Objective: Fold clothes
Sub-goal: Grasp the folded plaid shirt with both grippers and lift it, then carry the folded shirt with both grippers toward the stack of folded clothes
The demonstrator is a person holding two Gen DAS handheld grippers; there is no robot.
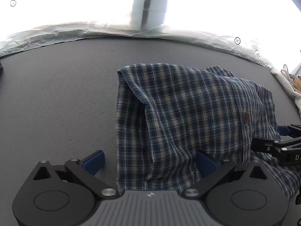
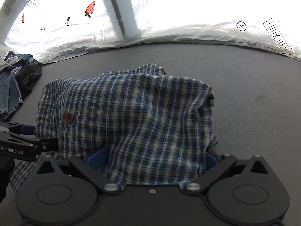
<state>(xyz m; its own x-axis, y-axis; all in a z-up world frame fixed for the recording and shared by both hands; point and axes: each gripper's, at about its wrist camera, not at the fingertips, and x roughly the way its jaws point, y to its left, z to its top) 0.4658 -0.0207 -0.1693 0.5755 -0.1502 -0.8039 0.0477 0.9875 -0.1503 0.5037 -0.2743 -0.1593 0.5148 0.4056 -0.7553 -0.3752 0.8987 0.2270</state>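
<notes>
A blue and cream plaid shirt (image 1: 188, 113) lies folded in a bundle on the dark grey table (image 1: 56, 98); it also shows in the right wrist view (image 2: 131, 116). A brown button (image 1: 245, 117) shows on it. My left gripper (image 1: 150, 162) is open, its jaws wide apart, with the shirt's near left edge lying between them. My right gripper (image 2: 152, 160) is open too, with the shirt's near edge draped between and over its blue fingers (image 2: 97, 158). Each gripper shows at the edge of the other's view: the right (image 1: 278, 145), the left (image 2: 22, 145).
A pile of denim and dark clothes (image 2: 17, 79) lies at the table's left. A white printed sheet (image 2: 169, 28) with carrots and "look here" marks hangs behind the table's far edge. Light cloth (image 1: 287, 82) sits at the right edge.
</notes>
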